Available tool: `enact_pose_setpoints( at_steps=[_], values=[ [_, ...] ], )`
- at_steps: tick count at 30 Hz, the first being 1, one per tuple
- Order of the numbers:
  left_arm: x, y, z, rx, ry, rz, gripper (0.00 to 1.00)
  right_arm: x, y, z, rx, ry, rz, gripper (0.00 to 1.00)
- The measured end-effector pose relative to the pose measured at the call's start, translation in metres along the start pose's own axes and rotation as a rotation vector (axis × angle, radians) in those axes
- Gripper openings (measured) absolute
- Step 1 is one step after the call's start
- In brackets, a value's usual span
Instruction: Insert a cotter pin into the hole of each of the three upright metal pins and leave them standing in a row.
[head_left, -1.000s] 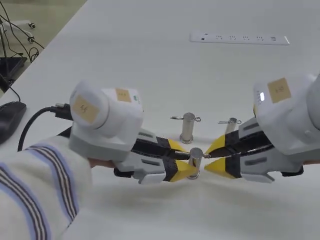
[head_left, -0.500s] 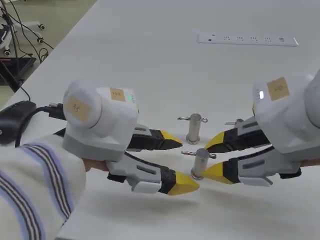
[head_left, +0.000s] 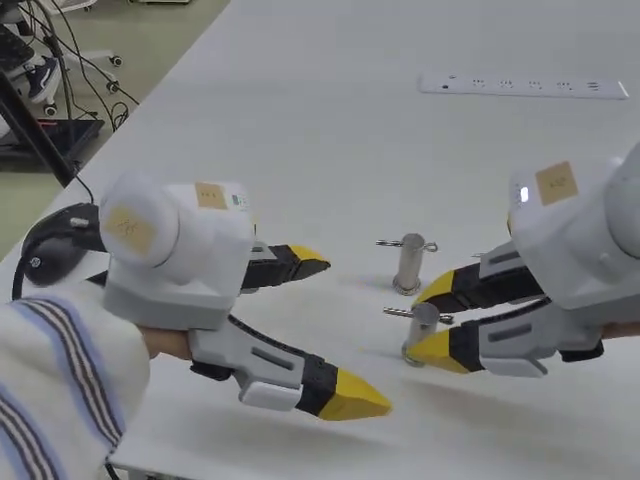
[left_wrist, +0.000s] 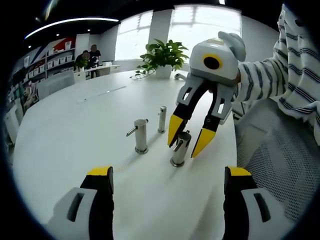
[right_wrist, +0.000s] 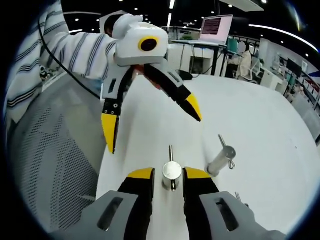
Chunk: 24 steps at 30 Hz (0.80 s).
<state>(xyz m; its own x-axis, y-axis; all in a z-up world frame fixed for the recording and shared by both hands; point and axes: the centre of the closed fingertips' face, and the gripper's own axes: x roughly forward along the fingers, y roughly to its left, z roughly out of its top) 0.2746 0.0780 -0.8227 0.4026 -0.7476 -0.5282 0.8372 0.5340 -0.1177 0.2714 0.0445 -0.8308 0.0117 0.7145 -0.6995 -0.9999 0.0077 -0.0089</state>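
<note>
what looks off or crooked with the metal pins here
Nothing tipped. The near pin, straddled by the right gripper, sits off the line of the second pin and far pin: a triangle, not a row.

I logged the left gripper (head_left: 352, 335) as white-bodied, grey along the jaws, then black, with yellow tips and a tan sticker (head_left: 128, 228) on top. The right gripper (head_left: 418, 325) carried the same white, grey, black and yellow, tan sticker too. The metal pins (head_left: 408, 264) and their cotter pins (head_left: 388, 243) read plain silver. The table (head_left: 330, 130) was white, as was the power strip (head_left: 525, 87). The sleeve (head_left: 60, 385) was cream with blue-grey stripes. The floor (head_left: 150, 40) was pale green, the plant (left_wrist: 162, 52) darker green.
</note>
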Motion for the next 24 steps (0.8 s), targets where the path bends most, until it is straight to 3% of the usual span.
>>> enact_pose_setpoints(
  at_steps=[4, 18, 24],
  values=[
    [-0.003, -0.001, -0.002, -0.019, -0.001, -0.002, 0.99, 0.001, 0.0, -0.001, 0.006, 0.0, 0.003, 0.23],
    [-0.009, -0.004, -0.008, -0.019, 0.037, 0.006, 0.99, 0.003, -0.002, -0.003, 0.005, -0.002, -0.001, 0.16],
    [-0.012, 0.001, -0.005, -0.009, 0.024, 0.037, 0.99, 0.003, -0.002, -0.003, 0.019, -0.011, 0.004, 0.15]
  ],
)
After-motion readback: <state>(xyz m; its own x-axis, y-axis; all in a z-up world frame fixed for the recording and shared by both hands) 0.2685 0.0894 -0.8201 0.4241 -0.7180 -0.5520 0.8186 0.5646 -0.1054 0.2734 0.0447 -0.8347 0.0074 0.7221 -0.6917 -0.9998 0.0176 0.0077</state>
